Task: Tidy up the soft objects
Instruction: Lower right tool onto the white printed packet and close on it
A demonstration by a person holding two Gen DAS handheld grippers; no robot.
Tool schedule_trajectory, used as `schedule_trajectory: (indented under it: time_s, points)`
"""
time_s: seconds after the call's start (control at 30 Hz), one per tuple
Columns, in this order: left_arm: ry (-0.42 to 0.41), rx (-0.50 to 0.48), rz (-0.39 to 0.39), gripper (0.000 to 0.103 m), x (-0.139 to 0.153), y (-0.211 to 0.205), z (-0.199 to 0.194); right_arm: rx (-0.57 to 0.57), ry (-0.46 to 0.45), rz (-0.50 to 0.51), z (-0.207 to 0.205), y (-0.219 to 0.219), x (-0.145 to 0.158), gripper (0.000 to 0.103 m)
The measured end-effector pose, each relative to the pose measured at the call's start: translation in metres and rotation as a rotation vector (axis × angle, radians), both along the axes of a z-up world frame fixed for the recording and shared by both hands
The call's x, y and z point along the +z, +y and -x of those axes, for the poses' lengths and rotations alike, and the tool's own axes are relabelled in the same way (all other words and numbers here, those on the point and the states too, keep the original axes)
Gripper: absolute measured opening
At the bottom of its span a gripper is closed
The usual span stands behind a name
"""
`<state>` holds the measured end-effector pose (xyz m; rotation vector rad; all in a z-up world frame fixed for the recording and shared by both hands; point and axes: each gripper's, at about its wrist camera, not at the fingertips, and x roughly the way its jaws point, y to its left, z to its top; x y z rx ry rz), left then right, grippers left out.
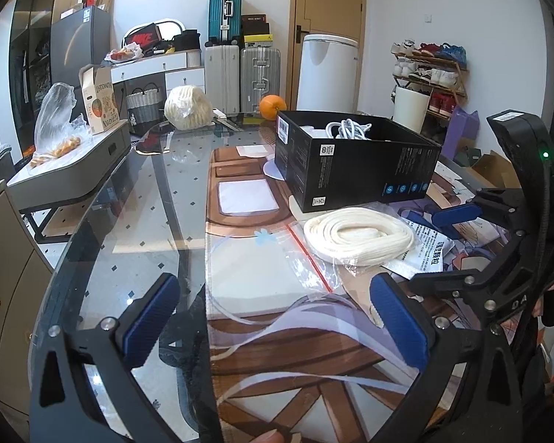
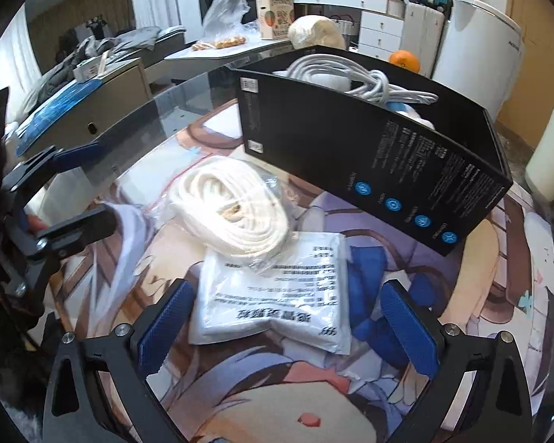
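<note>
A coil of white rope in a clear zip bag (image 1: 358, 236) lies on the printed desk mat, also in the right wrist view (image 2: 232, 206). A flat white packet with printed text (image 2: 277, 295) lies beside it, partly under the coil; it shows in the left wrist view (image 1: 428, 254) too. A black open box (image 1: 354, 158) (image 2: 369, 155) behind them holds a white cable bundle (image 2: 351, 74). My left gripper (image 1: 277, 325) is open and empty, left of the coil. My right gripper (image 2: 288, 328) is open, its fingers either side of the packet's near edge.
An orange (image 1: 272, 106) and a bagged white bundle (image 1: 188, 107) sit at the table's far end. A grey tray (image 1: 70, 170) with a plastic bag stands on the left. The glass table edge (image 1: 55, 269) curves on the left. Suitcases stand behind.
</note>
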<state>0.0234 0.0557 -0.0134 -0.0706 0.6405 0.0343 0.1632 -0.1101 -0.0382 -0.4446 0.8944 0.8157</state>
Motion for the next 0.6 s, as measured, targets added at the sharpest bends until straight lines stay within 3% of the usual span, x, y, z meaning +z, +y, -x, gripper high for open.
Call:
schedule_trajectory:
  time_s: [0.17, 0.23, 0.3, 0.6]
  points:
    - [0.009, -0.001, 0.005, 0.103, -0.0007, -0.0003, -0.0018, -0.002, 0.0, -0.001, -0.0068, 0.0023, 0.0001, 0.1]
    - [0.01, -0.004, 0.005, 0.103, -0.0007, -0.0004, -0.0016, 0.006, -0.003, -0.007, -0.0073, 0.003, 0.0007, 0.09]
    - [0.01, -0.005, 0.006, 0.103, -0.0006, -0.0002, -0.0016, 0.021, -0.011, -0.019, -0.0062, 0.0031, 0.003, 0.072]
    - [0.016, -0.023, -0.008, 0.103, 0.0039, -0.0079, -0.0068, 0.042, -0.023, -0.033, 0.0004, -0.006, 0.0081, 0.05]
